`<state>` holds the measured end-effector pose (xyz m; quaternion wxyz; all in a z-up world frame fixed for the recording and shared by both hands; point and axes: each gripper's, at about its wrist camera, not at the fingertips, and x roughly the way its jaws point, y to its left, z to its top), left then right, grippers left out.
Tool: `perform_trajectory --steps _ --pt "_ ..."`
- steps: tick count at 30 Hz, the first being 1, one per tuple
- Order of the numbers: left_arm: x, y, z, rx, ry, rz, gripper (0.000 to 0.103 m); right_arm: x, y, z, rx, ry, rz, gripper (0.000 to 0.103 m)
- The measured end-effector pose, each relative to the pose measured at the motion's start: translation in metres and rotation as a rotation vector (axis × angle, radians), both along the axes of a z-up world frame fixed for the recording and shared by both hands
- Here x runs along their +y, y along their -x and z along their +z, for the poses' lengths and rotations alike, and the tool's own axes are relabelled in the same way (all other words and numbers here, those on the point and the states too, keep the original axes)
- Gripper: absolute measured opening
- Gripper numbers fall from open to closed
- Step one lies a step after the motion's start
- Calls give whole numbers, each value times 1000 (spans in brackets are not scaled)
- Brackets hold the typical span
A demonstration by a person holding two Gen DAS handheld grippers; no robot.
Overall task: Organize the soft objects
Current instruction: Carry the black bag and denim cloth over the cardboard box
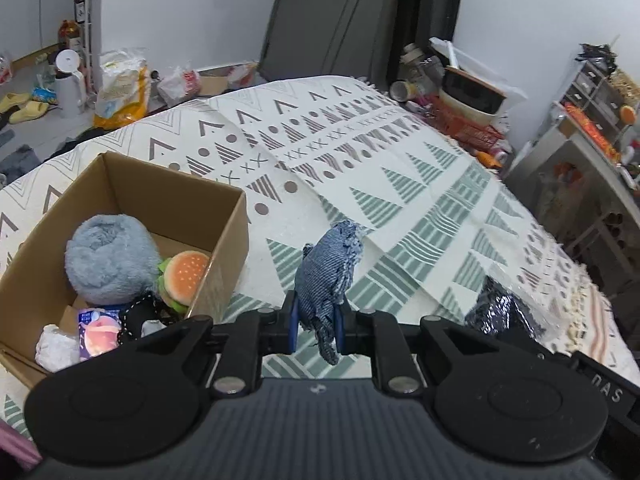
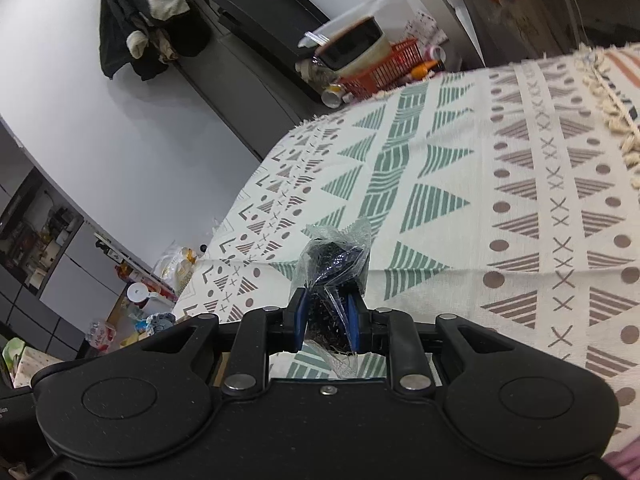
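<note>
Lived-in home, likely a bedroom. Bed under patterned blanket (image 1: 360,152) fills centre. Yellow slippers (image 1: 20,106) on floor at 10 o'clock; clothes (image 2: 140,12) hang on wall at 11; cluttered drawer unit (image 1: 596,84) at 2.

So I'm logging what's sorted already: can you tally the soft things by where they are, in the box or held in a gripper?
In the cardboard box: 2, grey fluffy plush and burger plush
In the left gripper: 1, denim piece
In the right gripper: 1, bagged dark fabric
Total: 4
</note>
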<state>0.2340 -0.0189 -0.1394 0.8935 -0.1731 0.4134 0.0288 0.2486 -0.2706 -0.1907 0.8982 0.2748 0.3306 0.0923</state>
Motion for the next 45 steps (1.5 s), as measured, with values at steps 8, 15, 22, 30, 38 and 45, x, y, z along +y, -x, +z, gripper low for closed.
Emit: perform_trajectory --steps 8,15,22,30,38,45 --pt "19 15 17 -36 31 -7 16 16 16 22 -28 20 -12 21" --pt "48 22 31 -65 88 -3 16 35 23 43 -54 44 2 21" --pt "77 23 40 -85 123 36 16 57 20 53 -70 59 24 21" --pt "112 26 45 -104 161 87 16 90 15 58 -66 59 57 21" --pt "146 26 35 -99 179 172 16 130 4 56 -71 49 118 21" --pt "160 17 17 -87 230 191 16 159 -9 49 -54 42 161 21"
